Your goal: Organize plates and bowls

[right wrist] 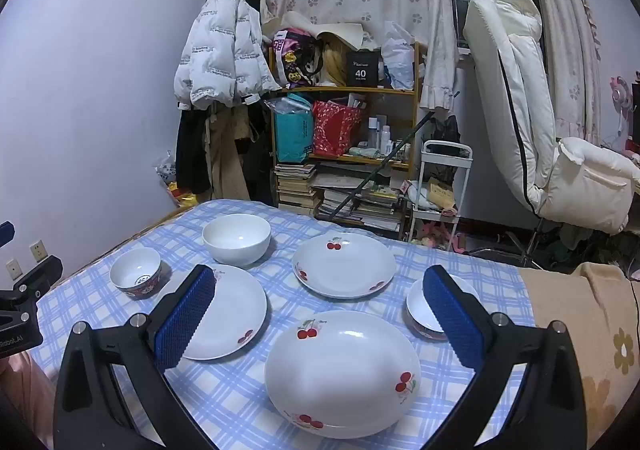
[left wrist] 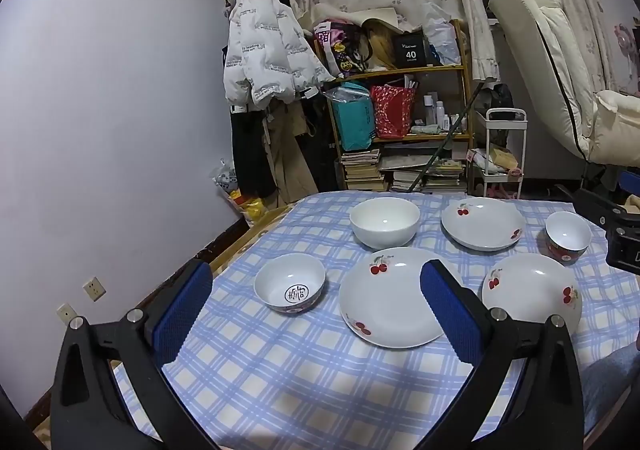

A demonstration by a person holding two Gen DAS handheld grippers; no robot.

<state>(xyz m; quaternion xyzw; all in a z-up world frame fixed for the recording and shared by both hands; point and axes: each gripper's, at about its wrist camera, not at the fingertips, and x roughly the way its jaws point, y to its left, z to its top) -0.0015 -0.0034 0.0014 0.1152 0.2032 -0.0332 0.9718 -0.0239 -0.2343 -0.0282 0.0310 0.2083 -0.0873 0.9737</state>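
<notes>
Both claws, left gripper (left wrist: pixel 316 306) and right gripper (right wrist: pixel 320 310), hang wide and empty; nearest cherry plate (right wrist: pixel 342 372) sits at right's 6 o'clock, so I'd pinch its rim and stack it on the plate (right wrist: pixel 222 312) at 9 o'clock

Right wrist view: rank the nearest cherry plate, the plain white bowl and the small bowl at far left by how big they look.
1. Nearest cherry plate, by far, though closeness inflates it.
2. Plain white bowl.
3. Small bowl at far left.
</notes>
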